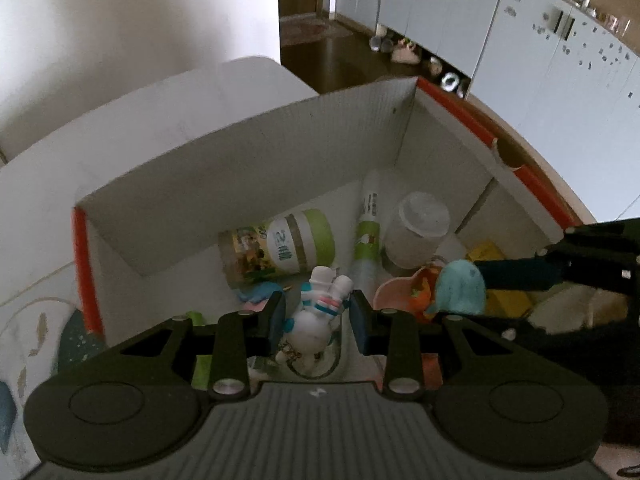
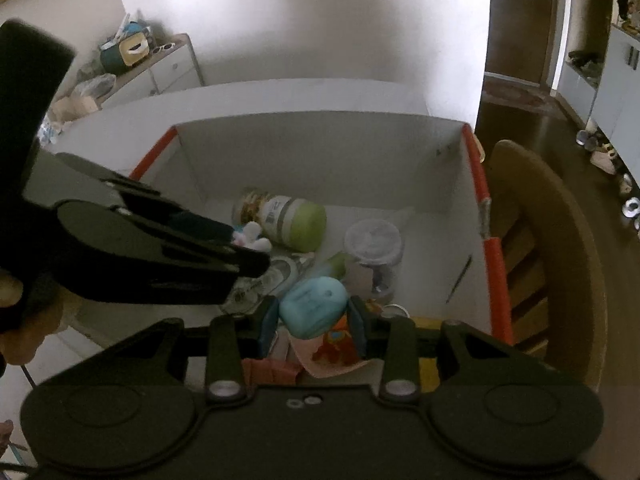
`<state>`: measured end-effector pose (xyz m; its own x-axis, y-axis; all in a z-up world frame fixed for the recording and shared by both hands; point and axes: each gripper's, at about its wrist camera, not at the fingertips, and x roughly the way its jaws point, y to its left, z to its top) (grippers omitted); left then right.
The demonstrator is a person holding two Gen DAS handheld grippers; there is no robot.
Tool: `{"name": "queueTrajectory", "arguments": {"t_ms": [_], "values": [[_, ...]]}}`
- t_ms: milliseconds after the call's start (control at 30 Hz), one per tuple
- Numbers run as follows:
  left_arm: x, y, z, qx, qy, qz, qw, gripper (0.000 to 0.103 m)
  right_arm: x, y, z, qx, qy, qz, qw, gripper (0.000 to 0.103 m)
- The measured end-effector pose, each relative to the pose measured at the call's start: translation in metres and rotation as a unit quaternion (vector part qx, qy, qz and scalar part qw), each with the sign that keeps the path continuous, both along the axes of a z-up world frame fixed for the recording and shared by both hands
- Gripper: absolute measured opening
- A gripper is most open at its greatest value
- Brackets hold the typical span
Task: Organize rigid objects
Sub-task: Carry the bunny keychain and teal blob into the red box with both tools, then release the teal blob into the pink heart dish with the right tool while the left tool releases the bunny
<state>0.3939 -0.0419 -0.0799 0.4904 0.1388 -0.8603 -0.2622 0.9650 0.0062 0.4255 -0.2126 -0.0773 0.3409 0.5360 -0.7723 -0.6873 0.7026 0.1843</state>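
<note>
My left gripper [image 1: 318,312] is shut on a white astronaut figurine [image 1: 320,312] with teal and pink bands, a key ring hanging from it. It hangs over the open white cardboard box [image 1: 240,168] with orange edges. My right gripper [image 2: 313,314] is shut on a rounded teal case [image 2: 314,310], also above the box [image 2: 320,152]. In the left wrist view the right gripper [image 1: 476,280] comes in from the right with the teal case [image 1: 460,290]. In the right wrist view the left gripper [image 2: 252,256] reaches in from the left, the figurine [image 2: 252,236] showing at its tip.
Inside the box lie a green-lidded jar [image 1: 280,246] on its side, a green and white tube [image 1: 368,224], a clear tub with a white lid [image 1: 420,228], a pink bowl [image 1: 394,292] and something yellow [image 1: 504,300]. A wooden chair [image 2: 552,248] stands right of the box.
</note>
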Motion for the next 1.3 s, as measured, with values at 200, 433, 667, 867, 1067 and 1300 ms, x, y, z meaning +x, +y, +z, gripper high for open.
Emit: {"name": "queueTrajectory", "arguments": {"t_ms": [200, 433, 667, 867, 1067, 1300], "values": [[0.017, 0.002, -0.007, -0.002, 0.024, -0.003, 0.9997, 0.034, 0.01, 0.001, -0.01, -0.012, 0.008, 0.015, 1.0, 0.036], [0.026, 0.006, -0.017, -0.011, 0.053, -0.004, 0.9985, 0.034, 0.012, 0.006, -0.016, -0.021, 0.015, 0.021, 0.999, 0.036], [0.031, 0.009, -0.022, -0.026, 0.076, 0.002, 0.9968, 0.034, 0.013, 0.01, -0.022, -0.029, 0.023, 0.019, 0.999, 0.038], [0.028, 0.015, -0.022, -0.037, 0.071, 0.011, 0.9967, 0.035, 0.012, 0.01, -0.02, -0.03, 0.022, 0.013, 0.999, 0.044], [0.017, 0.014, -0.014, -0.033, 0.054, 0.01, 0.9979, 0.046, 0.008, 0.005, -0.017, -0.029, 0.02, 0.004, 0.999, 0.052], [0.002, 0.011, 0.005, -0.027, 0.013, 0.01, 0.9995, 0.063, 0.001, -0.005, -0.004, -0.014, 0.005, -0.003, 1.0, 0.061]]}}
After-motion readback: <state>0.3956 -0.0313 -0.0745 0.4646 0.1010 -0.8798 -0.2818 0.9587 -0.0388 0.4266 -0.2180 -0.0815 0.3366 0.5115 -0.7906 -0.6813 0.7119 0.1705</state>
